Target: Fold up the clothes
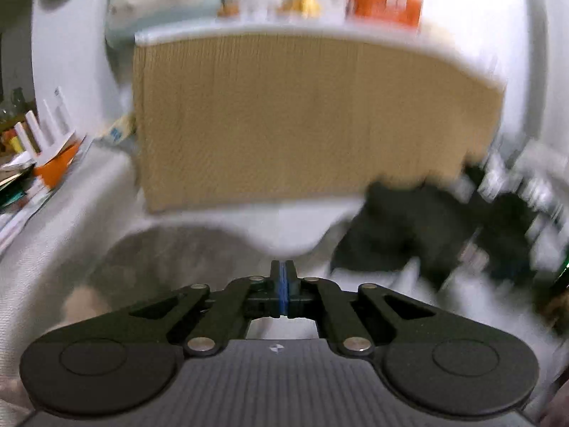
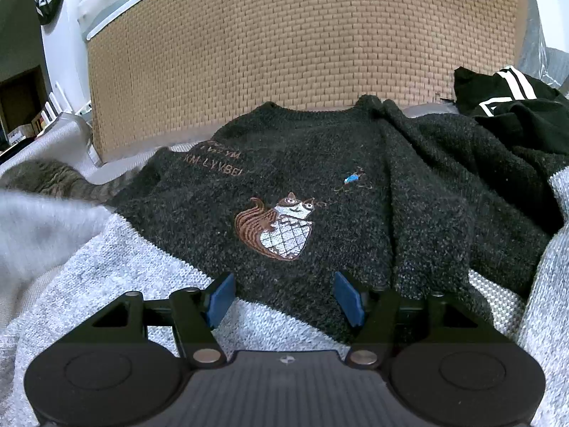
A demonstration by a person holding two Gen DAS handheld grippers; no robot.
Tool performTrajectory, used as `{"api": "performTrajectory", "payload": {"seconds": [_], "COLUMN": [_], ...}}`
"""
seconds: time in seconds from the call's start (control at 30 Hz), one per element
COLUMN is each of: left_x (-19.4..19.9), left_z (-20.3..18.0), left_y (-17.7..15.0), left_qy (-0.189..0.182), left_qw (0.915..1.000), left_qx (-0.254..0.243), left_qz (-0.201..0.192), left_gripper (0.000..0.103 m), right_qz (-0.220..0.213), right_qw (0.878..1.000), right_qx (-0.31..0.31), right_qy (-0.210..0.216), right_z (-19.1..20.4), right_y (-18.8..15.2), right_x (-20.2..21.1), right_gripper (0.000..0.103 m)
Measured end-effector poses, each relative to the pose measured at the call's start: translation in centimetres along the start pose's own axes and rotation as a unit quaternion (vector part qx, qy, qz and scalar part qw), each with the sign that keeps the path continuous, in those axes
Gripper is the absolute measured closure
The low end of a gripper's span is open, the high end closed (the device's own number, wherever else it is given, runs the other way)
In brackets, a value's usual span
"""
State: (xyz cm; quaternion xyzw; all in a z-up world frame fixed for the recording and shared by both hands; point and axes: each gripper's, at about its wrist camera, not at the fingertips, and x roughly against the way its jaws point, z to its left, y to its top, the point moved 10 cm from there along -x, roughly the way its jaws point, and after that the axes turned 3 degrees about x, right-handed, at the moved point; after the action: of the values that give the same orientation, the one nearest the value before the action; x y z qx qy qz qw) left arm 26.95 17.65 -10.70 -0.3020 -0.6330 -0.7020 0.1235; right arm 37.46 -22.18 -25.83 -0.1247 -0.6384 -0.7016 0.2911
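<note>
Your left gripper is pinching white cloth; your right gripper, spread wide, is hovering at the dark sweater hem, needing a grasp.

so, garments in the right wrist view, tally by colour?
Dark charcoal: 1, the squirrel sweater
Black with white stripes: 1, the garment at the back right
Light grey: 1, the knit lying under the sweater
Total: 3
</note>
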Motion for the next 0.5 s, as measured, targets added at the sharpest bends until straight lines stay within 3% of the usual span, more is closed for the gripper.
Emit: {"api": "performTrajectory", "payload": {"seconds": [0.33,0.5], "left_x": [-2.9,-4.4], "left_z": [-6.1,-9.9], "left_y": [-5.0,-6.2], "left_qy": [-0.044,-0.059], "left_qw": [0.9946,0.9864], "left_qx": [-0.065,-0.121], "left_qz": [0.069,0.094], "left_gripper": [0.095,0.076], "right_qz": [-0.002,-0.002], "right_qw": [1.000,1.000], "right_qx": [-0.006,-0.007], "right_qy": [0.008,0.010], "right_z": [-0.1,-0.1], "right_y": [0.0,0.0], "right_x": [0.0,0.0], "right_gripper": [0.036,0.035]}}
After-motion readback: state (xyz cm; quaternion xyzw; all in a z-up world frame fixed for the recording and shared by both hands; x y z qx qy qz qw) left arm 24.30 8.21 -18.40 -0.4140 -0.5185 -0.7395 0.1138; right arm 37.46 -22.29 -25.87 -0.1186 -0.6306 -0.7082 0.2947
